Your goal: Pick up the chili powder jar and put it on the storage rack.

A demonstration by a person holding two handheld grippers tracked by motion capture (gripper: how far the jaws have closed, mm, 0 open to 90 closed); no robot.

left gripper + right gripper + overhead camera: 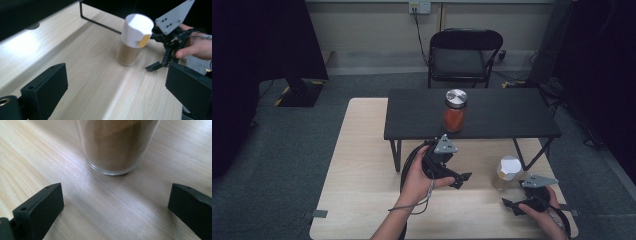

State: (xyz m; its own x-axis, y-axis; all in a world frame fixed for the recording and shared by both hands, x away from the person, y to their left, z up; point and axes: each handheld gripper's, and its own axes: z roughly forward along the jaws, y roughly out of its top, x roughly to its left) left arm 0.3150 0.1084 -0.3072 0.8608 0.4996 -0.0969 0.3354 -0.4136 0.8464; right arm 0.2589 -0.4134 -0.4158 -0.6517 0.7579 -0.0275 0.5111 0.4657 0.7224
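Standing on the wooden table [362, 165] just before the right gripper [512, 204], the glass jar [507, 173] of brown powder looks smooth, fragile and somewhat heavy, so with both the right and the left gripper [460, 179] spread and empty, I would take it around the glass body, below the white lid [138, 29].

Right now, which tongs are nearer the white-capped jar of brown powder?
Right. The right tongs sit just in front of the white-capped jar, jaws open toward its base, not touching. The left tongs hover farther off to its left, open.
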